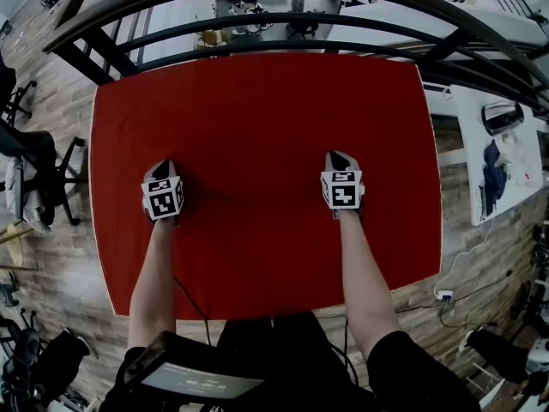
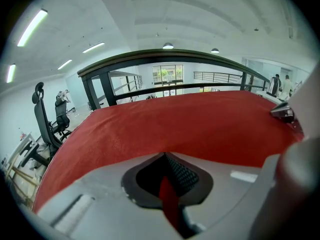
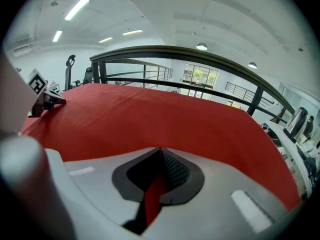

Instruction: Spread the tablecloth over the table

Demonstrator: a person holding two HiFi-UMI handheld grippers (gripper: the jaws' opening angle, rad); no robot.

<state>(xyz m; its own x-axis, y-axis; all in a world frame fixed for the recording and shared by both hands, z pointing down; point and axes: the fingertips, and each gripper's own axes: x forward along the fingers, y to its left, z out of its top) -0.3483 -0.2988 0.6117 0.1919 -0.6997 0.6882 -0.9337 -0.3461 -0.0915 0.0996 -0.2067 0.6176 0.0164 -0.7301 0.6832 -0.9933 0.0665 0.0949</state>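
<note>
1. The red tablecloth (image 1: 257, 136) lies open and flat. It covers the whole top of the bench, which is hidden beneath it, and no bare bench shows at any edge.
2. The far edge of the tablecloth runs just beside the dark railing (image 1: 283, 26). The near edge lies close to the person. All four corners are in the head view and none looks folded back.
3. The left gripper (image 1: 166, 165) is clenched on the tablecloth. In its own view a thin red strip of it stands pinched between the closed jaws.
4. The right gripper (image 1: 336, 155) is clenched the same way, also with a red strip nipped between its jaws.
5. The two grippers rest on the tablecloth well apart, each inward from its side edge and nearer the person than the railing.
6. We judge the spreading all but done. Remaining are the release of both pinches and, if ridges stay where the tablecloth was nipped, smoothing them flat.
</note>
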